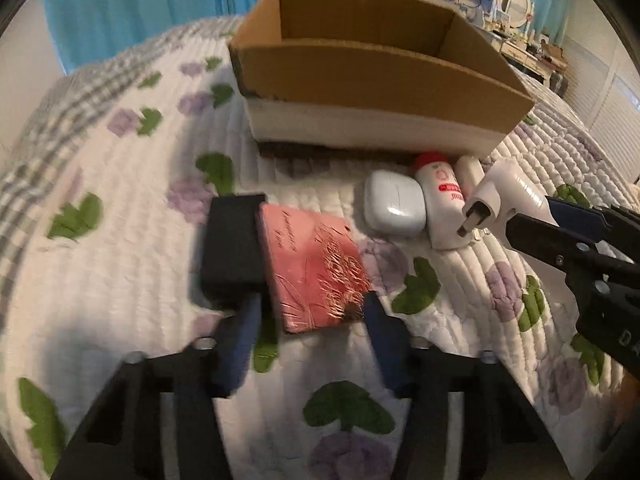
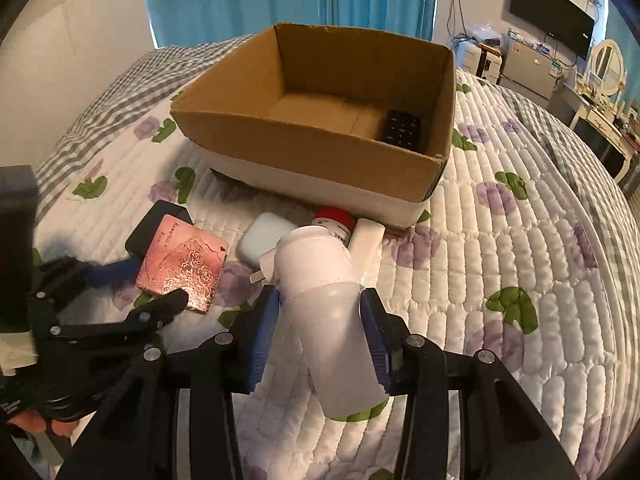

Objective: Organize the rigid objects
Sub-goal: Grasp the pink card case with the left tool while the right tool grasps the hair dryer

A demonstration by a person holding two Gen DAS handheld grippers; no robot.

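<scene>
On the bed I see a quilted cover [image 2: 500, 248] with purple flowers and green leaves, and on it stands an open cardboard box [image 2: 304, 140] with a white band along the bottom. In the right wrist view a black remote control [image 2: 402, 127] lies inside the box, in the far right corner.

My right gripper [image 2: 320, 332] is clamped on a white plug-in device [image 2: 332, 300]. Its blue pads press both sides of the round white body, and the metal prongs point to the left. From the left wrist view the same device [image 1: 500, 196] is lifted above the cover, in front of the box, with the right gripper [image 1: 532, 216] closed around it from the right side.

My left gripper [image 1: 308, 312] is spread apart around a pink card box [image 1: 316, 268] with a shiny rose pattern. The fingers stand on both sides of its near edge, but I cannot tell whether they touch it. The pink card box lies flat on the cover, and its left edge is against a black rectangular block [image 1: 232, 248].

Between the card box and the cardboard box there are three small things close together: a white earbud case [image 1: 394, 204], a white bottle with a red cap [image 1: 438, 188] lying on its side, and a white tube [image 2: 366, 242] just beside the bottle. They all rest on the cover, just in front of the box wall.
</scene>
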